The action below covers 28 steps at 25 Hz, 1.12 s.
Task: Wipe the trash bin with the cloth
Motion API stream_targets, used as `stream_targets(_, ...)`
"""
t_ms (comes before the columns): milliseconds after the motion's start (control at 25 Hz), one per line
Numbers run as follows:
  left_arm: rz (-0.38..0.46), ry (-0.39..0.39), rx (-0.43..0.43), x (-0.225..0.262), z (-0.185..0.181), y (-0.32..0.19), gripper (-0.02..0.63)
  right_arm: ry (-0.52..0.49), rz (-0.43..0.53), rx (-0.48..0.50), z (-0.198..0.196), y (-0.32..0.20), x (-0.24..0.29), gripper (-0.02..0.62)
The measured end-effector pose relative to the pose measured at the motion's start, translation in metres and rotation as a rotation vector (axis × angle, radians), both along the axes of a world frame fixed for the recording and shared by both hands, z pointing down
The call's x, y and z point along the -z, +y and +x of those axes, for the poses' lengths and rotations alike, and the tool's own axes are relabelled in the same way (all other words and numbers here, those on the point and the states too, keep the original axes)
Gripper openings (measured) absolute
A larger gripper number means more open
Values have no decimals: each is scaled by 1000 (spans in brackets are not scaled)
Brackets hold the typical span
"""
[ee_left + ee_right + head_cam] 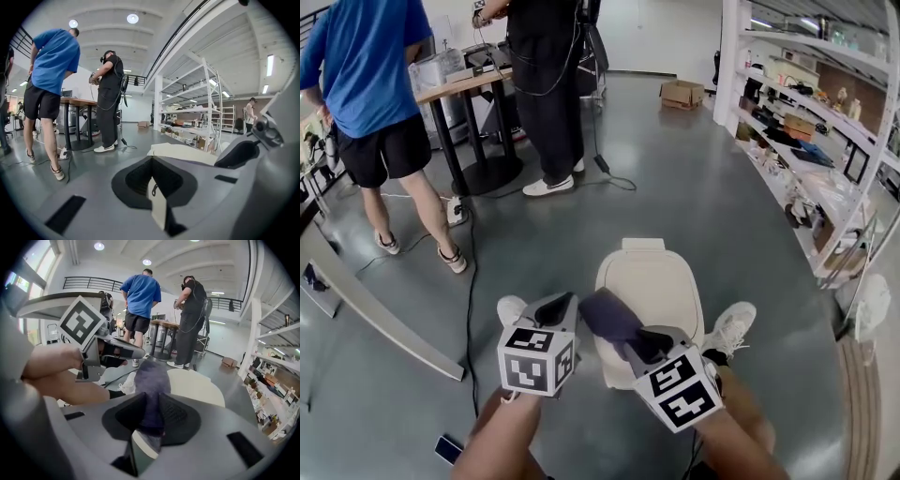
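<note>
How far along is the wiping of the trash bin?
Done: the right gripper is shut on the cloth. In hand: the cloth is held over the lid of the trash bin; contact is unclear. Left: the wiping itself, since no wiped patch shows. The left gripper is shut and empty beside it.

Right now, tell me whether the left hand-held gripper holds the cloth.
No: the left hand-held gripper is shut on nothing, and the purple cloth sits in the right hand-held gripper.
</note>
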<state>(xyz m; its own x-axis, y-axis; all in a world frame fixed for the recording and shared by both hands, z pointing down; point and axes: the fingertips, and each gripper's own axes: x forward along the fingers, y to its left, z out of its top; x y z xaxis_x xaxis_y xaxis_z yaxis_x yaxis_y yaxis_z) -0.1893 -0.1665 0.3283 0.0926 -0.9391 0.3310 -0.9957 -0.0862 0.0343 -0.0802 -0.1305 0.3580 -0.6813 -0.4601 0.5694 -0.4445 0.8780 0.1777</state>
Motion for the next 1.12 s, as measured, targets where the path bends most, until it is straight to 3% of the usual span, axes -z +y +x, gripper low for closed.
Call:
stream_targets(200,1,-1,-1,0,-1,-1,-3,31,19,12,1,-2,-1,92)
stream_targets(440,-5,-8,-11,-3,3,-2,-3,-8,-33,4,0,-6,-4,91)
stream_targets(840,-3,-1,6,-1,-5,2,-3,104,41,73,-15,19,-1,55)
stream_targets(1120,-9,-4,4,-4,-3,4,-3,67,14,51,-2,15,-1,55)
